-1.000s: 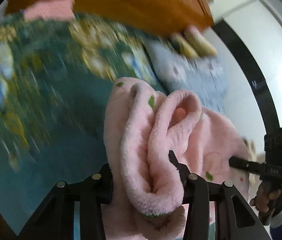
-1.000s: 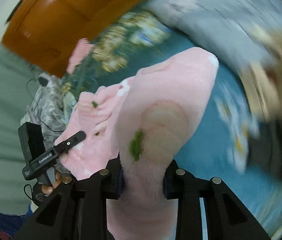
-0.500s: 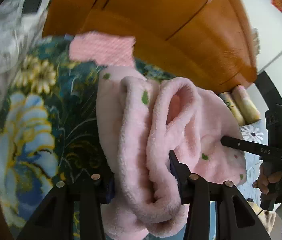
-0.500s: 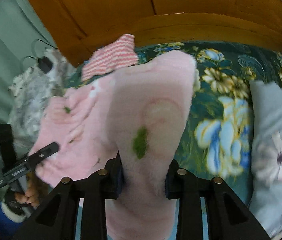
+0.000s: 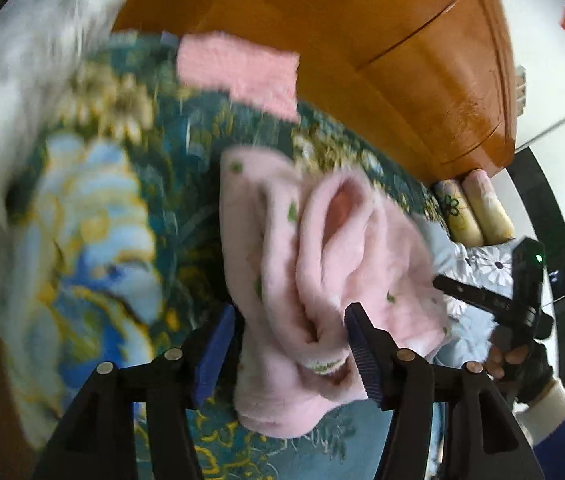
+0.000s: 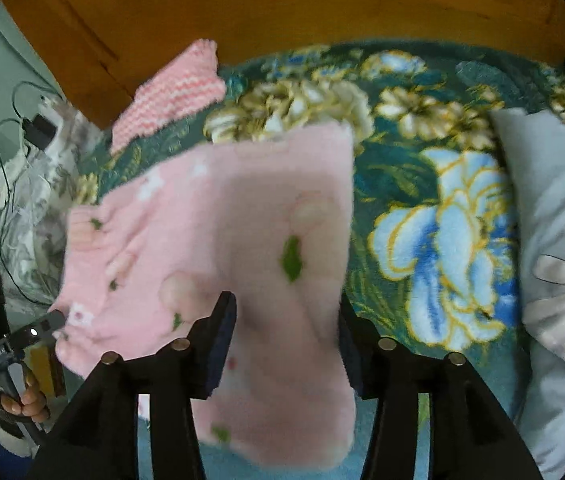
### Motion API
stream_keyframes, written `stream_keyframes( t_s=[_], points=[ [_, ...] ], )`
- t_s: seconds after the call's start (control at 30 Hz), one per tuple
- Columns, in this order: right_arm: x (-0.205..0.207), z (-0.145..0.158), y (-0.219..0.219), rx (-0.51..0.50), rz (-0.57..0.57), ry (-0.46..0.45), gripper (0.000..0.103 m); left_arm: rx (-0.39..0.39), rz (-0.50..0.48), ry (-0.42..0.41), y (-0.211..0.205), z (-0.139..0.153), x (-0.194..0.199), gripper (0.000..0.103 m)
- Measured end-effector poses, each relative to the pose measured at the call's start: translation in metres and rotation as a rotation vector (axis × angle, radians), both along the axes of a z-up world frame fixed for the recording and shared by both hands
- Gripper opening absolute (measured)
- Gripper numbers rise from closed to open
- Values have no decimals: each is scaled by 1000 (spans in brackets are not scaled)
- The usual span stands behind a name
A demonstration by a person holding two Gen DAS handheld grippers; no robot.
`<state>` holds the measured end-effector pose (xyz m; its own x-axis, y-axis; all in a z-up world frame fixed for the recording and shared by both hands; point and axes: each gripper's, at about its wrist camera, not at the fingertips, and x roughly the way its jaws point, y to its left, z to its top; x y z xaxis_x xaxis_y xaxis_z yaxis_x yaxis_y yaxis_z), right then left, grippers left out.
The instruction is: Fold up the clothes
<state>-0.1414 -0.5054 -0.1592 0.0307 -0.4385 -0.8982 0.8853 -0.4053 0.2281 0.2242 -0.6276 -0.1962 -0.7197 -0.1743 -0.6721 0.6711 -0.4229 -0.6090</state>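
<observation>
A fluffy pink garment [image 5: 322, 264] with small green and pink prints lies bunched between the jaws of my left gripper [image 5: 290, 340], which stand open with blue pads clear of the cloth. In the right wrist view the same pink garment [image 6: 242, 248] spreads flat over the floral bedspread [image 6: 422, 208], and my right gripper [image 6: 286, 332] is open around its near end. The right gripper also shows in the left wrist view [image 5: 494, 304], the left gripper in the right wrist view [image 6: 14, 344].
A folded pink striped knit [image 6: 170, 88] lies near the wooden headboard [image 6: 322, 8]. A grey flowered pillow [image 6: 562, 264] lies at the right. Crumpled grey-white bedding with cables [image 6: 26, 184] is at the left. Rolled cushions [image 5: 474, 212] sit by the headboard.
Both grippers have opened and let go of the pink garment, which has dropped onto the bedspread and spread out wider. The views have swung toward the headboard.
</observation>
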Motion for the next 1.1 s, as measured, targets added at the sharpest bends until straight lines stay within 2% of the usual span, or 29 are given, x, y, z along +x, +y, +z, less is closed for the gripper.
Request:
stream_keyframes(
  t_s=[0.07, 0.2, 0.33, 0.37, 0.53, 0.57, 0.6, 0.67, 0.87, 1.0, 1.1],
  points=[
    [4, 10, 12, -23, -37, 31, 52, -60, -40, -9, -1, 15, -17, 63],
    [24, 15, 28, -58, -71, -3, 52, -135, -185, -8, 1, 27, -70, 63],
    [50, 17, 34, -64, -36, 8, 52, -176, -217, -151, -13, 10, -104, 63],
    [55, 18, 36, -66, -31, 17, 52, -175, -219, -164, -16, 5, -106, 63],
    [65, 23, 43, -79, -36, 24, 52, -104, -240, -105, -22, -7, -106, 62],
    [65, 23, 44, -79, -47, 29, 52, -90, -228, -95, -22, -7, -105, 59],
    [64, 22, 44, -80, -63, 27, 52, -81, -216, -90, -22, -8, -102, 43],
    [63, 21, 44, -85, -89, 9, 52, -103, -185, -144, -20, -10, -99, 22],
    [70, 18, 38, -106, -82, -4, 52, -121, -151, -179, -18, -24, -80, 20],
    [67, -4, 35, -65, -103, 6, 52, -134, -151, -178, -15, -27, -78, 20],
    [60, -27, 38, -31, -158, -27, 52, -120, -160, -144, -10, -17, -74, 19]
  ],
)
